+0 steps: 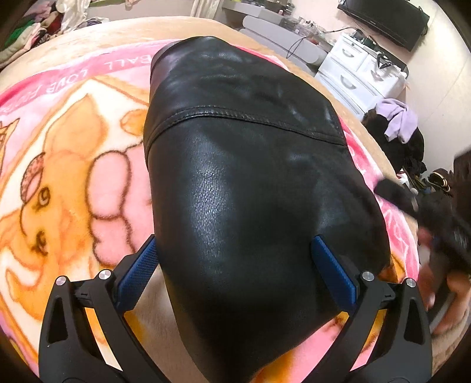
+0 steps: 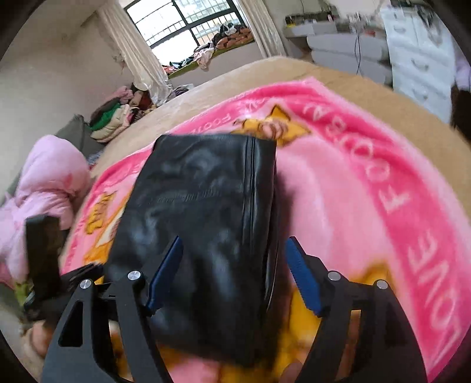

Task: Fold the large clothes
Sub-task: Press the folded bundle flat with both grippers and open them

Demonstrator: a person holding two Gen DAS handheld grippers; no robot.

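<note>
A black leather jacket (image 1: 244, 182) lies folded into a narrow bundle on a pink cartoon blanket (image 1: 73, 165). My left gripper (image 1: 234, 246) is open, its blue pads on either side of the jacket's near end, just above it. In the right wrist view the same jacket (image 2: 206, 212) lies on the blanket (image 2: 368, 191), blurred by motion. My right gripper (image 2: 234, 244) is open and straddles the jacket's zipper edge. The right gripper also shows as a dark blur at the right edge of the left wrist view (image 1: 424, 212).
The blanket covers a tan bed (image 1: 117, 32). A white drawer unit (image 1: 359, 67) and a pile of dark and lilac clothes (image 1: 400, 129) stand to the right. A pink padded coat (image 2: 44, 188) lies at the bed's left side. Clothes piles lie by the window (image 2: 188, 26).
</note>
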